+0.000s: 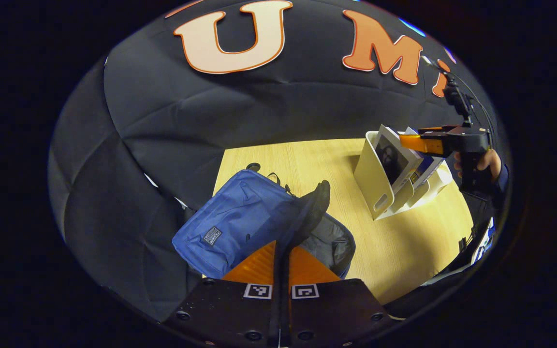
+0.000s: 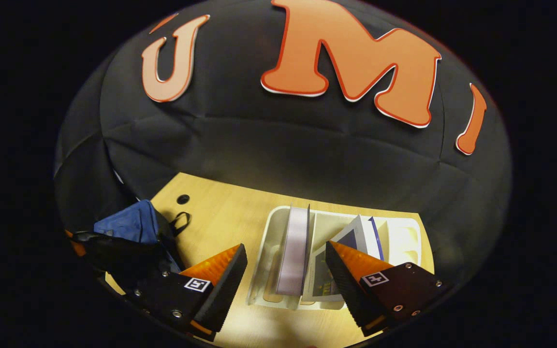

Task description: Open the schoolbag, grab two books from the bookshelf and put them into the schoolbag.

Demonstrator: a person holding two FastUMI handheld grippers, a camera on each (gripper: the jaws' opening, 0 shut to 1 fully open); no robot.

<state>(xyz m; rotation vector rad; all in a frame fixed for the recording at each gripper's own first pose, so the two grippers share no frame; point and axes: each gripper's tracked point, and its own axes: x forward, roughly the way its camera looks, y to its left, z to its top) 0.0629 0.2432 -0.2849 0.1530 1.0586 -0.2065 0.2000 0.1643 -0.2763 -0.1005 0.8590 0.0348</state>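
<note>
The schoolbag [image 1: 240,220] lies open on the tabletop [image 1: 307,164]; the left gripper [image 1: 283,251], fingers pressed together, pinches its dark flap, i.e. holds the mouth open. Step in hand, I think: first book, w/ the right gripper [image 2: 285,275] spread wide above the bookshelf [image 2: 404,232]. Next it must go down around the upright book [image 2: 294,251] and squeeze.
</note>
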